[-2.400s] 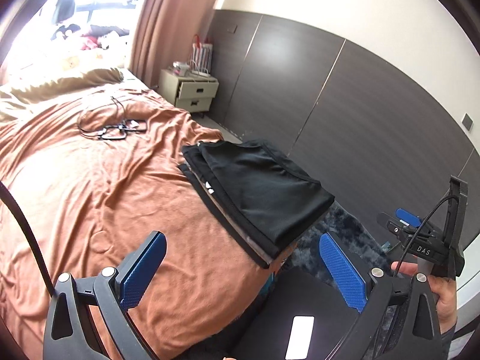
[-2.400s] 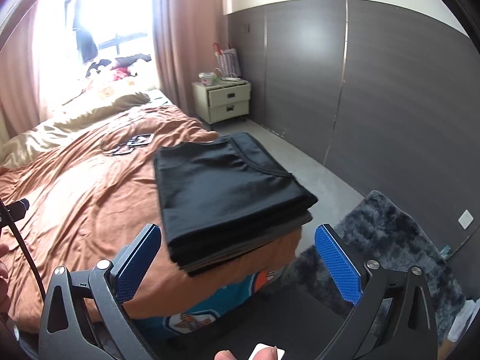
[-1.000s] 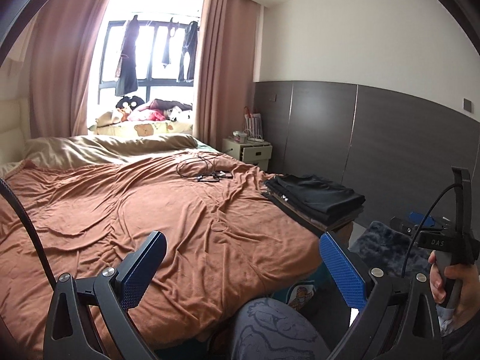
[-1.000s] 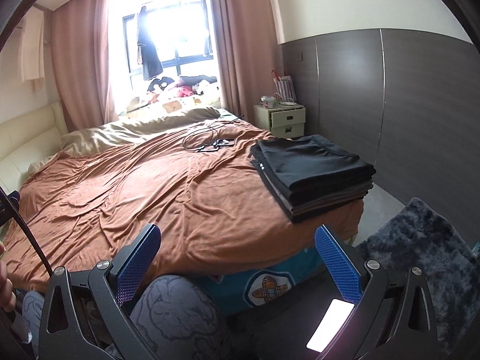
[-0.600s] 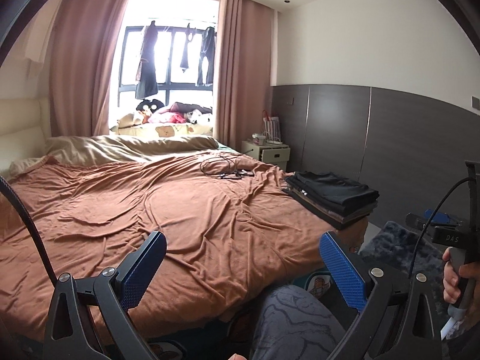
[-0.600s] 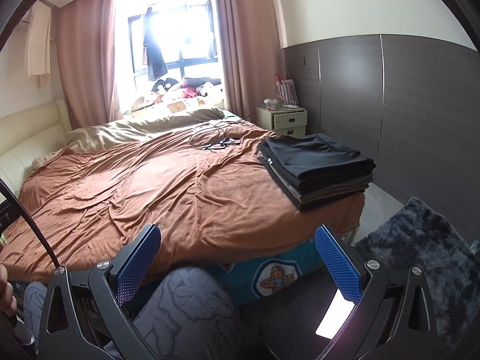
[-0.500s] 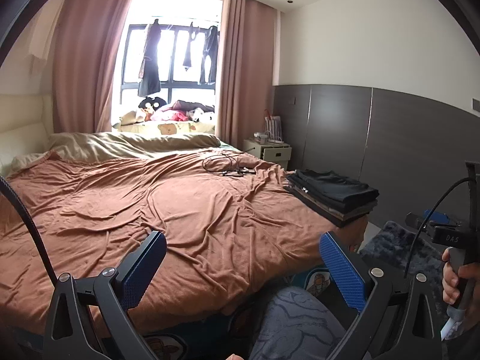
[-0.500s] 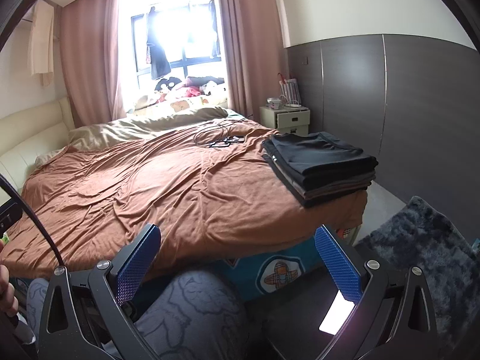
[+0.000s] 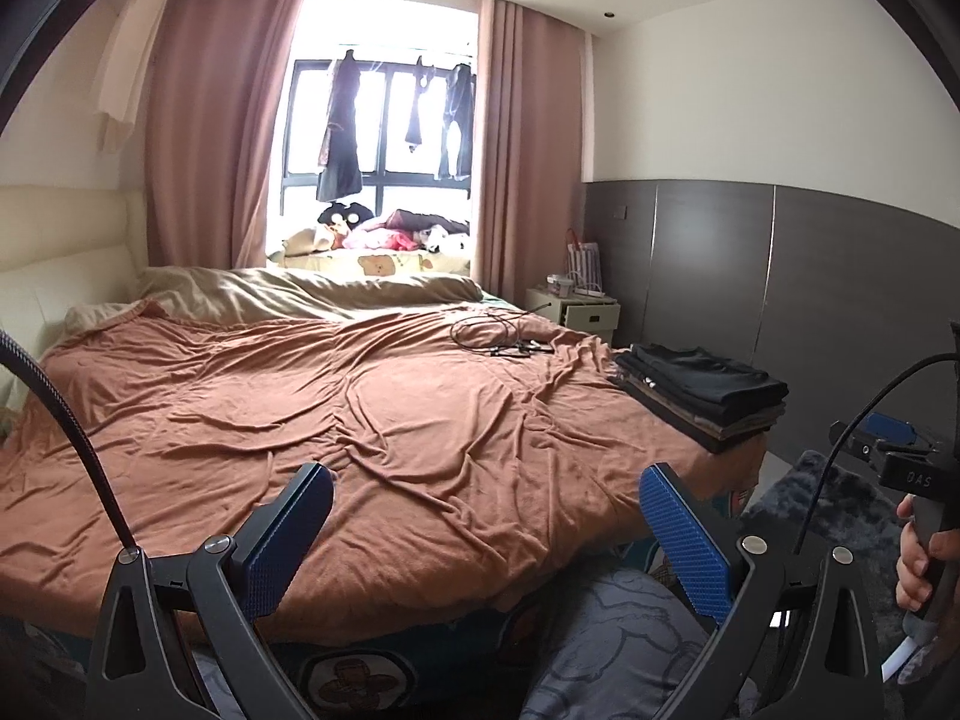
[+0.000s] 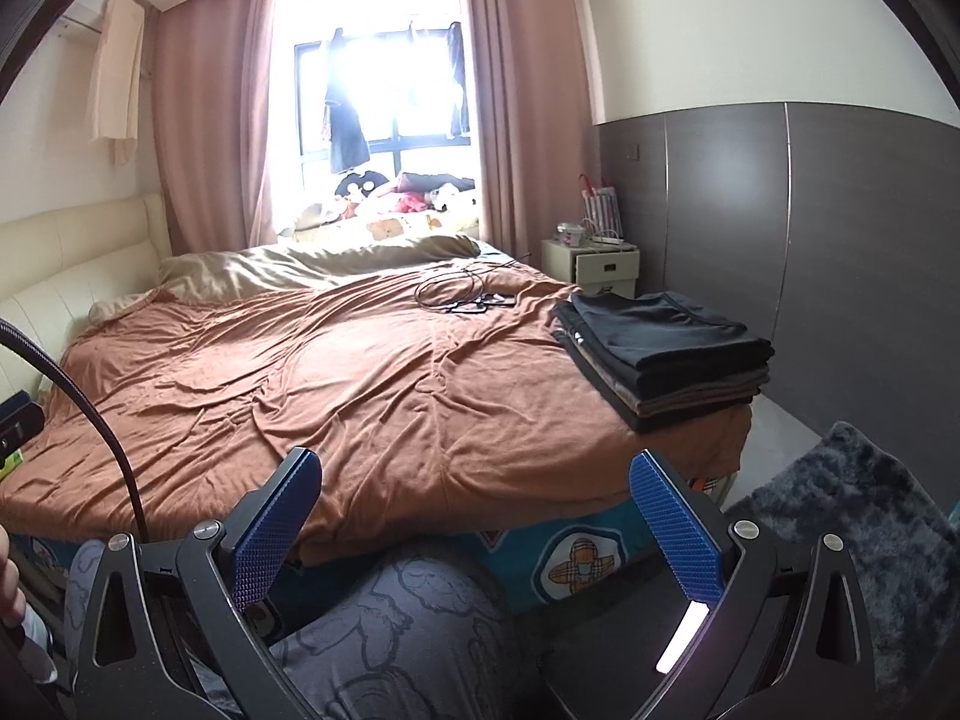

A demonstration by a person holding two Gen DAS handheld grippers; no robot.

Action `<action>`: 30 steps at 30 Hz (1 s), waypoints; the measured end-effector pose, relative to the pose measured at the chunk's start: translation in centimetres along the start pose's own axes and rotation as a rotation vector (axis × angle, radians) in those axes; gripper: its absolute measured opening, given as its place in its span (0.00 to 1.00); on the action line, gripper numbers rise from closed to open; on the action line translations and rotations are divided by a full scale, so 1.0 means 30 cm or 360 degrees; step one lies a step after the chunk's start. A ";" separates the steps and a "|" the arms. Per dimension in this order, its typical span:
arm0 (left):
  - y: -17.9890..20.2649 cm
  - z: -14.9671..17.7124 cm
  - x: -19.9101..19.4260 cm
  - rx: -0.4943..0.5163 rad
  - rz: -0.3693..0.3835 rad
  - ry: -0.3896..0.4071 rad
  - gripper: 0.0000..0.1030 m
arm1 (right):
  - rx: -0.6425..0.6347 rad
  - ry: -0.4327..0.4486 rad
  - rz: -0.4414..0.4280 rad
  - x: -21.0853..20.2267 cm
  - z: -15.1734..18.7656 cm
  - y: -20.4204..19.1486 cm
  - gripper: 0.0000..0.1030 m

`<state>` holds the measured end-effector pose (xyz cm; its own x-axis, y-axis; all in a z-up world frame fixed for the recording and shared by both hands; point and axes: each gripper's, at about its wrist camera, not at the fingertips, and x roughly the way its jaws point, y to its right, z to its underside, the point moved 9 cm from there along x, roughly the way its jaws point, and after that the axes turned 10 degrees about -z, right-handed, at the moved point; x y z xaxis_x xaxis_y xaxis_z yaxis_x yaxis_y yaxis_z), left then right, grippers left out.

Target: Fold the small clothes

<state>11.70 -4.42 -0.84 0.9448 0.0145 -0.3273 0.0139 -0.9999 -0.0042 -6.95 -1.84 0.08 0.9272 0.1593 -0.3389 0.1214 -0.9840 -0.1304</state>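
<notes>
Fingers of left gripper (image 9: 483,531) and right gripper (image 10: 474,519) spread wide, empty, back off the bed (image 10: 372,396); folded dark clothes stacked (image 10: 663,348) at its right corner, apparently between garments, next fetching another unfolded piece, none visible.

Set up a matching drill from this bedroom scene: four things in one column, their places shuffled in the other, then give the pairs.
Things
1. stack of folded clothes
2. tangle of cables
3. nightstand
4. shaggy rug

Places
A. on the floor beside the bed
B. on the bed's near right corner
C. against the dark panelled wall, past the bed
D. on the brown cover, farther back than the stack

Pairs: 1-B, 2-D, 3-C, 4-A
</notes>
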 end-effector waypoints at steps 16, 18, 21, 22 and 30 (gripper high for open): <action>-0.044 0.021 -0.024 -0.0052 -0.0009 0.0002 1.00 | -0.0011 -0.0021 0.0004 0.025 0.024 -0.039 1.00; -0.039 0.019 -0.026 -0.0045 -0.0009 0.0005 1.00 | -0.0008 -0.0018 0.0004 0.022 0.023 -0.039 1.00; -0.034 0.023 -0.030 -0.0040 -0.0006 0.0002 1.00 | -0.0009 -0.0014 -0.0002 0.017 0.025 -0.040 1.00; -0.032 0.024 -0.031 -0.0039 -0.0005 0.0002 1.00 | -0.0009 -0.0014 -0.0005 0.017 0.027 -0.041 1.00; -0.027 0.020 -0.040 -0.0030 -0.0012 0.0012 1.00 | 0.0015 -0.0002 -0.0021 0.002 0.030 -0.045 1.00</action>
<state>10.35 -3.62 -1.01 0.9470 0.0220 -0.3204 0.0271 -0.9996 0.0113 -7.38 -0.43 -0.62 0.9252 0.1722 -0.3381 0.1302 -0.9811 -0.1434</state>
